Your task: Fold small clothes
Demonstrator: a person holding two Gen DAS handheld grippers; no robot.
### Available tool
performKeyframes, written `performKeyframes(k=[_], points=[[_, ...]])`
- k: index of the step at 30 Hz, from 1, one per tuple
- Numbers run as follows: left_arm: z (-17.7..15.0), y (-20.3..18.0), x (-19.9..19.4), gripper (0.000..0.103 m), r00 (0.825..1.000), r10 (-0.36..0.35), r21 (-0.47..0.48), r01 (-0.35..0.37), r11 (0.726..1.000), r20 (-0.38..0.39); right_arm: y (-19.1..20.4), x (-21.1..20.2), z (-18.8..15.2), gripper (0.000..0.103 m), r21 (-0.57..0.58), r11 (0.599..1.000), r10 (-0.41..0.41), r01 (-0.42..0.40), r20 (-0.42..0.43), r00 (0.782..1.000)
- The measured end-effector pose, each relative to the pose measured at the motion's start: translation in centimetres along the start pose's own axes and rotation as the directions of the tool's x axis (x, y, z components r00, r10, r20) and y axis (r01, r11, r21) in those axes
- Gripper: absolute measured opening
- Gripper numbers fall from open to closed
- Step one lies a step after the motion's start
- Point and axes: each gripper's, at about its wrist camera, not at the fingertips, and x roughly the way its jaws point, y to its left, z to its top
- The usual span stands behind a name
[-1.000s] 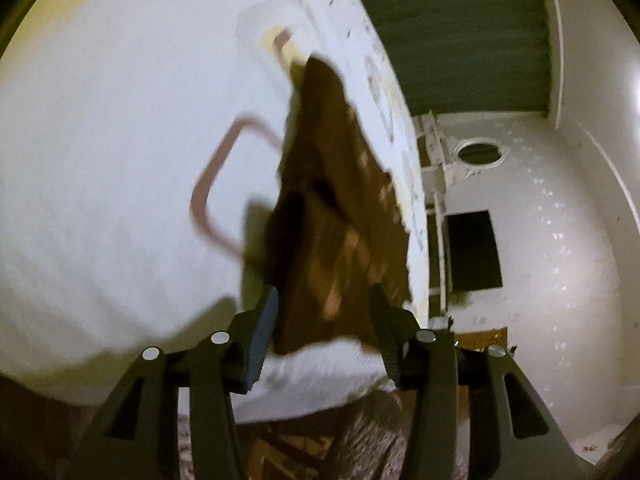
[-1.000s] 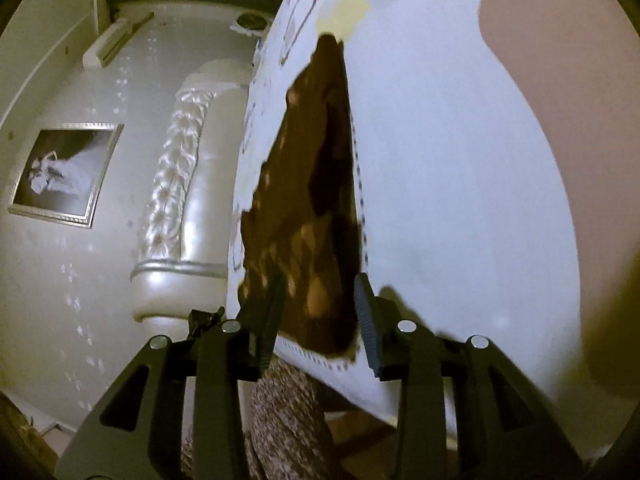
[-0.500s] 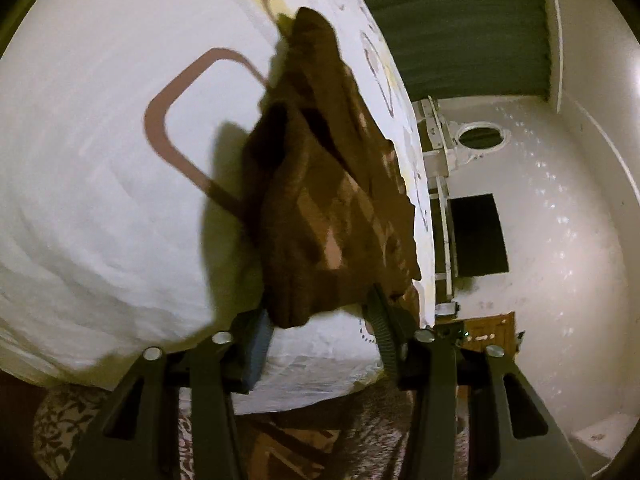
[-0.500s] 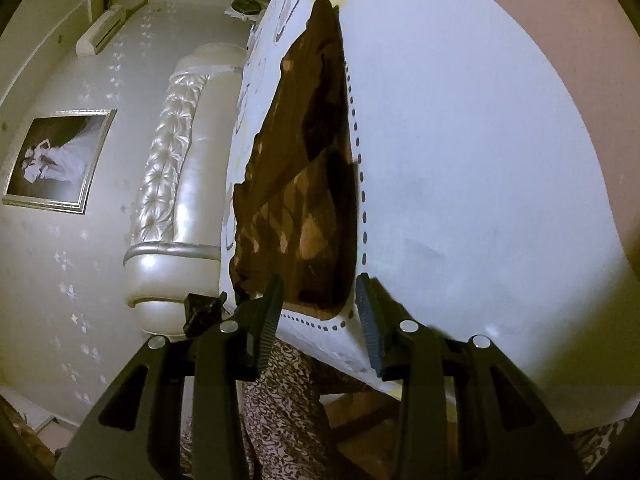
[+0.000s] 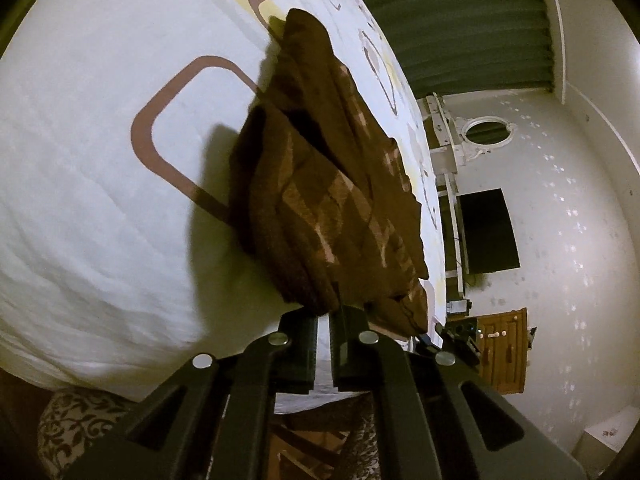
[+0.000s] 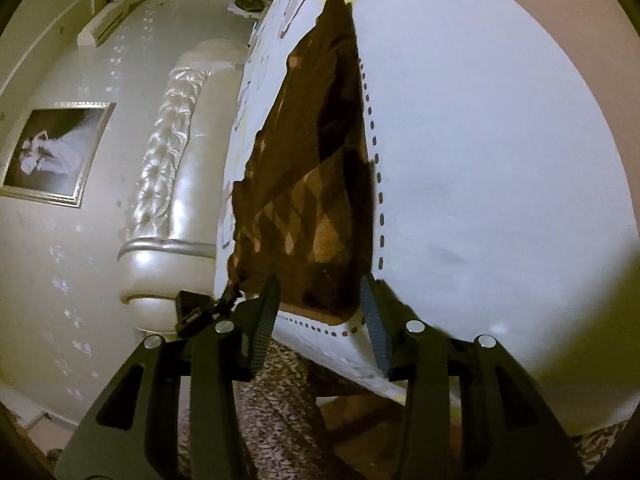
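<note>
brown patterned garment [image 5: 336, 184] lying on white bedspread [image 5: 100, 184], near the bed's edge, partly folded with one flap lifted over the rest. left tongs [image 5: 323, 320] pressed together at the garment's near hem; probably pinching the fabric edge, though the contact point sits in shadow. right tongs [image 6: 320, 300] spread and opening, near corner of the garment lying between them, pads not pressing on it.

surroundings, left view: brown rounded-rectangle print [image 5: 176, 120] on the bedspread just beside the garment, green curtain [image 5: 452, 24] beyond the bed, dark screen [image 5: 488, 232] and wooden cabinet [image 5: 504, 352] against the far wall. right view: tufted headboard [image 6: 168, 184], framed picture [image 6: 56, 152] on wall, dotted border line [image 6: 374, 168] on the bedspread running along the garment's side. patterned carpet [image 6: 272, 400] below the bed edge. nothing between either tongs and the garment.

versus one second ago: left tongs then wide apart around the hem, now closed. garment then blurred, now sharp and bunched higher. right tongs slightly wider now.
</note>
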Motion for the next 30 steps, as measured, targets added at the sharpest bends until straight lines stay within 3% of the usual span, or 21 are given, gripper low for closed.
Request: performKeyframes(k=[3, 5, 7, 10, 20, 30], points=[[-0.1, 0.1, -0.3, 0.005, 1.0, 0.022, 0.007, -0.022, 1.0, 0.001, 0.5, 0.3, 0.0, 0.031, -0.022, 1.0, -0.013, 0.013, -0.007, 1.0], [-0.2, 0.0, -0.2, 0.005, 1.0, 0.027, 0.002, -0.027, 1.0, 0.0, 0.7, 0.6, -0.1, 0.014, -0.038, 0.999, -0.035, 0.035, -0.007, 0.999], [-0.2, -0.4, -0.2, 0.004, 1.0, 0.031, 0.006, -0.031, 1.0, -0.001, 1.1, 0.8, -0.3, 0.006, -0.066, 0.996, -0.063, 0.062, -0.01, 0.998], [-0.2, -1.4, -0.7, 0.002, 0.999, 0.035, 0.037, -0.035, 0.999, 0.016, 1.7, 0.7, -0.5, 0.006, -0.086, 0.994, -0.071, 0.071, -0.002, 0.997], [3.0, -3.8, -3.7, 0.001, 0.985, -0.048, -0.014, 0.051, 0.999, 0.164, 5.5, -0.2, 0.9, 0.005, -0.102, 0.991, 0.087, -0.083, 0.032, 0.996], [10.4, -6.2, -2.1, 0.001, 0.972, -0.064, -0.065, 0.08, 0.995, 0.225, 7.7, -1.0, 8.1, 0.004, -0.09, 0.974, 0.22, -0.208, 0.166, 0.961]])
